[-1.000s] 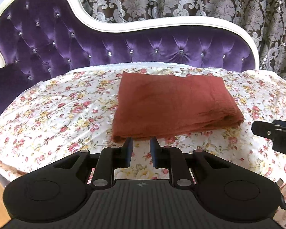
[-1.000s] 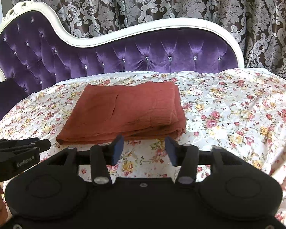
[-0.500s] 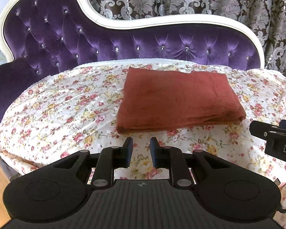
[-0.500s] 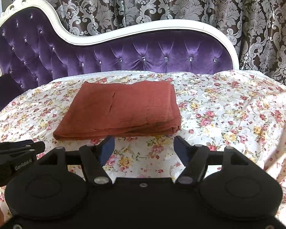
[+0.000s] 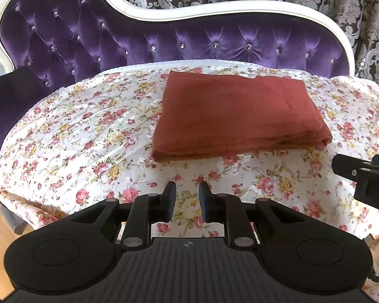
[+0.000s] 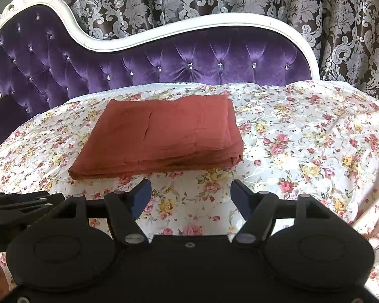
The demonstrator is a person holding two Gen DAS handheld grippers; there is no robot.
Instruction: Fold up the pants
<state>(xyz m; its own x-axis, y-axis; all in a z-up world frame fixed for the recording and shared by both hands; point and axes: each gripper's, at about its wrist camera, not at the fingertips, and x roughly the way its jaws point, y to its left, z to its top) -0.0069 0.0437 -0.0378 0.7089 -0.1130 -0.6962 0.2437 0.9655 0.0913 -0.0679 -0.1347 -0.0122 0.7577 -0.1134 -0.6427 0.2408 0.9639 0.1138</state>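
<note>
My right gripper [image 6: 190, 197] hangs spread wide and empty, my left gripper [image 5: 187, 200] narrowly parted, gripping nothing. The pants [image 5: 237, 117] lie folded on the floral sheet [image 5: 75, 139], just beyond both. I'd withdraw cleanly, without snagging the near edge.

we see only a sliver of the right gripper [image 5: 366, 176] at the left-wrist view's edge, its lettering cut off after "d".
</note>
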